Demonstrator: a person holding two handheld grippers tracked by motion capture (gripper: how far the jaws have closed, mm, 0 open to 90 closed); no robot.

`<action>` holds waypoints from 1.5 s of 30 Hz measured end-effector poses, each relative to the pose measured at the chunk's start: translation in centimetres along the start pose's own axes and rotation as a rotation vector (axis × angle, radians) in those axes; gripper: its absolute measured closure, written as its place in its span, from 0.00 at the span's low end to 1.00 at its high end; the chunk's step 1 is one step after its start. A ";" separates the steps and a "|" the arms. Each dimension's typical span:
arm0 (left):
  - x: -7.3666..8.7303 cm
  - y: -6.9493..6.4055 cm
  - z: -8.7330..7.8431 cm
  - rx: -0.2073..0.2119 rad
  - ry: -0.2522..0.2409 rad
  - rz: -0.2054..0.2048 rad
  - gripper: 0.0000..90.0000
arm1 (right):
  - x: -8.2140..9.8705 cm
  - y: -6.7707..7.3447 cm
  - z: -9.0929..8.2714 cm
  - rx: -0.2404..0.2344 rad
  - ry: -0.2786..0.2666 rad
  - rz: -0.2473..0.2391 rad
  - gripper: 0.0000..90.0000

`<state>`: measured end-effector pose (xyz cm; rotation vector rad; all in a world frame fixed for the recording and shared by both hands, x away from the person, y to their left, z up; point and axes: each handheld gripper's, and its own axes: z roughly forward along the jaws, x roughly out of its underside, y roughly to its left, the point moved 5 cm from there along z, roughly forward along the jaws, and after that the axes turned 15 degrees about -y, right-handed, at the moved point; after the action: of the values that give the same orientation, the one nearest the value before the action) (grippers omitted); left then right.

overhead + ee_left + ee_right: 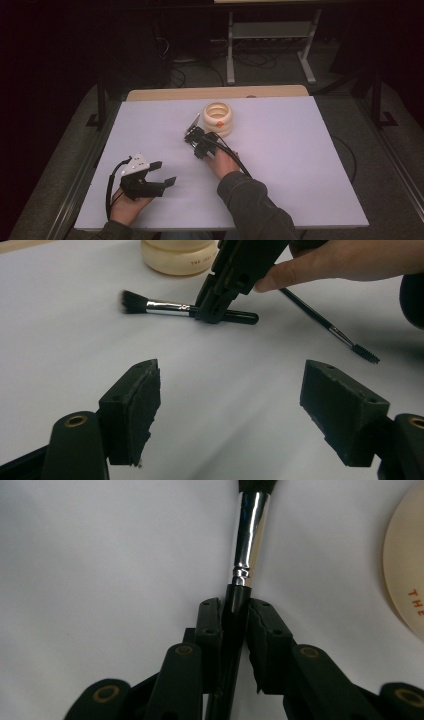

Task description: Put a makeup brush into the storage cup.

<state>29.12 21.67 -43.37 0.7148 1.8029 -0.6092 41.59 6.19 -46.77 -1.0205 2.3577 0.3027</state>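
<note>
The left gripper (159, 172) rests low in the person's left hand (131, 207), jaws spread wide. The right gripper (234, 611) points down and forward, jaws clamped together, right hand (222, 161) behind it.

Cream ring holder (218, 118) crowds the brush (170, 308); bare table (310, 165) lies rightward.

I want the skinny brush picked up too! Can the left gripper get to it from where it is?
Probably yes. The left gripper is open, and bare table lies between it and the skinny brush. The right hand hovers over the far end, which might crowd it.
</note>
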 end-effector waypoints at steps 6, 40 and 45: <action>-0.1 -0.2 0.0 -0.002 -0.005 -0.007 0.26 | -0.3 0.4 0.1 0.019 0.041 -0.007 0.87; -2.8 -1.4 1.1 0.068 -0.033 -0.009 0.30 | 4.8 -2.9 -10.2 -0.170 -0.242 -0.013 0.88; -4.9 -1.9 2.2 0.100 -0.036 -0.007 0.30 | 6.5 -3.3 -12.7 -0.201 -0.311 0.003 0.88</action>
<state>30.48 17.89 -39.26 0.7606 1.7519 -0.7168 35.33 -5.11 -39.91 -0.9800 2.0776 0.6613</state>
